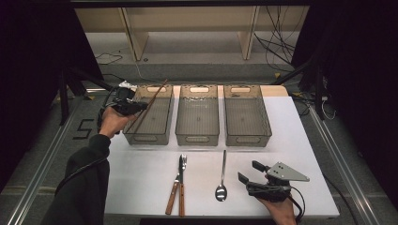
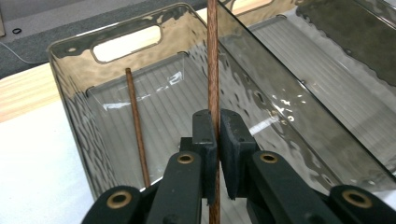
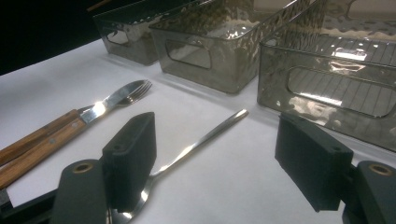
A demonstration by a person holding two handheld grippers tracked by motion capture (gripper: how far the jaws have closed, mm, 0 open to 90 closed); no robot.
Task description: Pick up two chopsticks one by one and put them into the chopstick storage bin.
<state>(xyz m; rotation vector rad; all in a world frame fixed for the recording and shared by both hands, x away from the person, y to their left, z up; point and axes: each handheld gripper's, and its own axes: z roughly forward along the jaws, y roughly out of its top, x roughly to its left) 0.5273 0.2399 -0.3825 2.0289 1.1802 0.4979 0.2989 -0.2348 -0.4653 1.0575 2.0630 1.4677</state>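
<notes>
Left gripper [image 2: 215, 140] clamped on thin brown wooden chopstick [image 2: 213, 60] over upper-left smoky plastic bin [image 1: 148, 114]; right gripper [image 3: 224, 163] gaping, empty; risks pivoting onto rim if released high.

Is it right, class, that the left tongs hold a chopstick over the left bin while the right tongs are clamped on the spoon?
Not quite. The left tongs do grip a chopstick over the left bin. The right tongs, though, stand open: in the right gripper view the spoon lies on the table between the jaws, ungripped.
</notes>
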